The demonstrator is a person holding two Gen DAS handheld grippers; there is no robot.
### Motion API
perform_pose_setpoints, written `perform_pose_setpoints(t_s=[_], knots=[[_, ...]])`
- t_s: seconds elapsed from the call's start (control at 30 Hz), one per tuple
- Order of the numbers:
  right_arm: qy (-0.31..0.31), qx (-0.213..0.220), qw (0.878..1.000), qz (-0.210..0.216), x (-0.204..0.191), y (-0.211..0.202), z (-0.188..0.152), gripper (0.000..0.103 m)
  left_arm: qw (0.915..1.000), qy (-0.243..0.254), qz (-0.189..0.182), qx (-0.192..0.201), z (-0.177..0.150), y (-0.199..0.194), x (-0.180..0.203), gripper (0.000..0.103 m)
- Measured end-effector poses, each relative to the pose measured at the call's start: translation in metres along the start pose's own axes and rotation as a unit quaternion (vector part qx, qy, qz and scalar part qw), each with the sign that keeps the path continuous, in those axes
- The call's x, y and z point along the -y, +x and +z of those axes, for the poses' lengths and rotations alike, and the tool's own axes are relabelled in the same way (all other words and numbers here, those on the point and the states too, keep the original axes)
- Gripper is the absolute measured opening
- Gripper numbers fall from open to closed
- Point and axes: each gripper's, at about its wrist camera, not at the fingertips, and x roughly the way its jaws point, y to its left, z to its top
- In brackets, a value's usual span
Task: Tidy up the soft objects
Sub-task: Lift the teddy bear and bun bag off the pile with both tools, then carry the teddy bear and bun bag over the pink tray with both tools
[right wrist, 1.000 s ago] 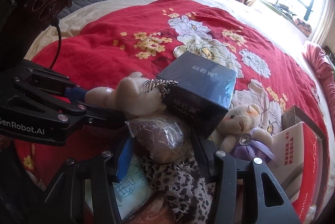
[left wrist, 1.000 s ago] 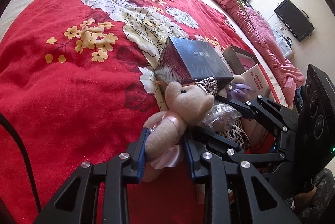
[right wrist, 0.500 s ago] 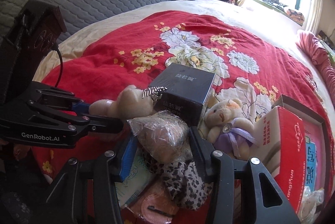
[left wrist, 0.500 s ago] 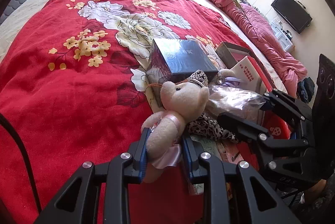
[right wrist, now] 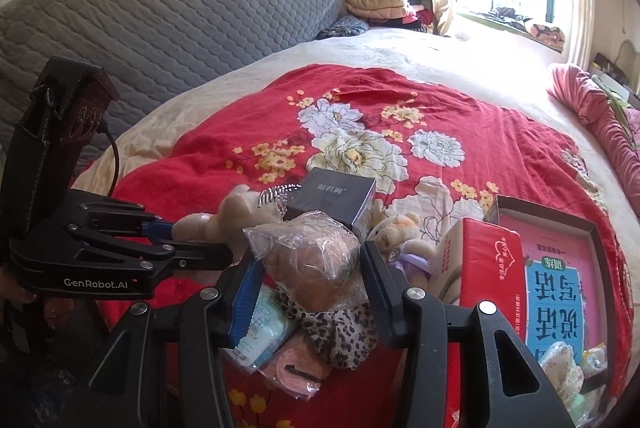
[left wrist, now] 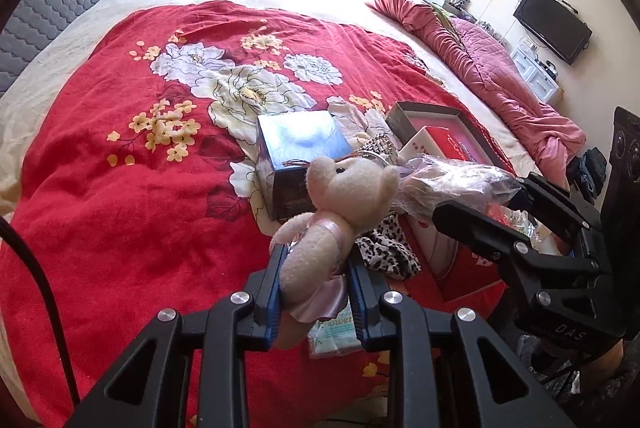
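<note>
My left gripper is shut on a beige teddy bear in a pink dress, held up above the red floral blanket. My right gripper is shut on a brown soft thing wrapped in clear plastic, also off the bed. Each gripper shows in the other's view: the right one with its plastic bundle, the left one with the bear. On the blanket below lie a second teddy in purple and a leopard-print cloth.
A dark box stands behind the pile. A red carton and an open tray with a printed booklet sit to the right. A tissue packet and a pink round item lie near the bed's front edge.
Both grippers have risen and drawn back from the pile, each carrying its object. The bear and the plastic bundle now hang higher over the blanket.
</note>
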Motion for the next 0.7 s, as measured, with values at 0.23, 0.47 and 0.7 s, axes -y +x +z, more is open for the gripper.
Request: perform_pose_setpoints(t_s=[0.23, 0.47, 0.7], knots=[[0.014, 0.032, 0.999, -0.005, 0.011, -0.034, -0.001, 0.050, 0.9998, 0.017, 0.007, 0.012, 0.007, -0.013, 0.030, 0.029], [0.038, 0.072, 0.996, -0.020, 0.035, -0.075, 0.001, 0.050, 0.9984, 0.052, 0.002, 0.023, 0.017, -0.023, 0.074, 0.029], [0.063, 0.107, 0.991, -0.052, 0.065, -0.119, -0.005, 0.050, 0.9957, 0.087, -0.016, 0.029, 0.031, -0.026, 0.123, 0.029]])
